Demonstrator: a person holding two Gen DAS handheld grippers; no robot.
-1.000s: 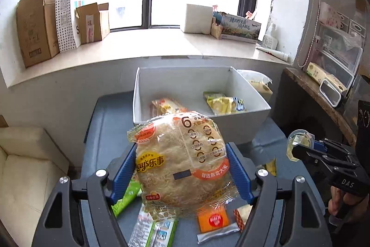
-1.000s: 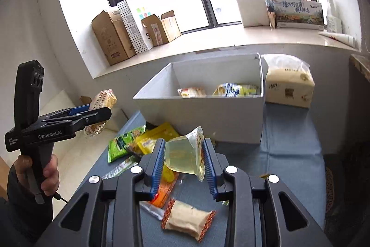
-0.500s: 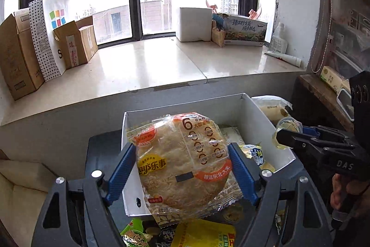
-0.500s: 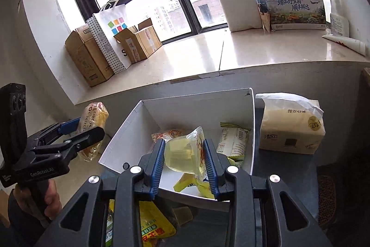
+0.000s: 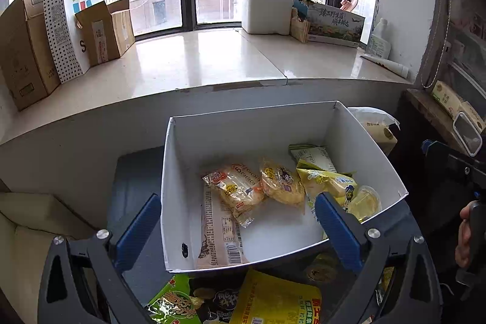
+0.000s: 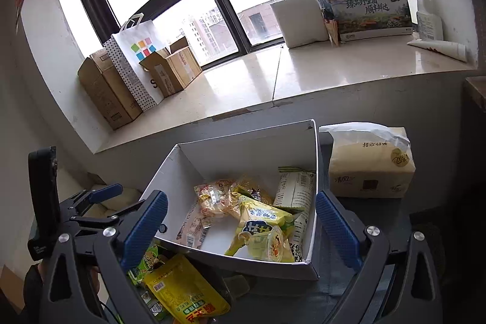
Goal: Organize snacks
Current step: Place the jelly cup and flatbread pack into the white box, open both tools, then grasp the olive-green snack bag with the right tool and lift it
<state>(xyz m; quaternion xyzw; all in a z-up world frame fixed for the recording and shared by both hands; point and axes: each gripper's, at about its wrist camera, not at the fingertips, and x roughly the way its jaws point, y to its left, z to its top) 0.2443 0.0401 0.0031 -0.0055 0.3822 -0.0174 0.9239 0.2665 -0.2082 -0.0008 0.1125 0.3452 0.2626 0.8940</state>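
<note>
Nearest, on the dark table [image 6: 358, 272]: a yellow snack bag [image 6: 185, 290] lying flat, with a green snack bag [image 5: 173, 304] just beside it to the left and partly under it; both lie in front of the box, outside it.

Left claw [image 5: 237, 228]: spread wide, holding nothing, its blue pads [image 5: 138, 228] set either side of the box's near wall, one outside the left wall, the other over the right part of the box.

Right claw [image 6: 240, 228]: likewise wide apart and empty, its pads [image 6: 337, 228] straddling the box, touching no packet that can be seen.

White box [image 5: 209, 135]: open-topped, on the table below the windowsill. Contents: a round rice-cracker packet [image 5: 238, 190] lying on a long printed wrapper [image 5: 217, 236]; an orange-yellow bun packet [image 5: 281, 184] just right of it; a yellow-green bag [image 6: 261, 220]; a clear jelly cup [image 6: 268, 242] on its side in the near right corner; a pale green-edged packet [image 6: 296, 190] leaning on the right wall.

Beside the box, right: a tissue pack [image 6: 370, 163].

Farther, on the windowsill [image 5: 212, 56]: cardboard boxes [image 5: 24, 50], a dotted paper bag [image 5: 70, 17], a white foam box [image 5: 267, 11], a printed carton [image 6: 370, 17].
</note>
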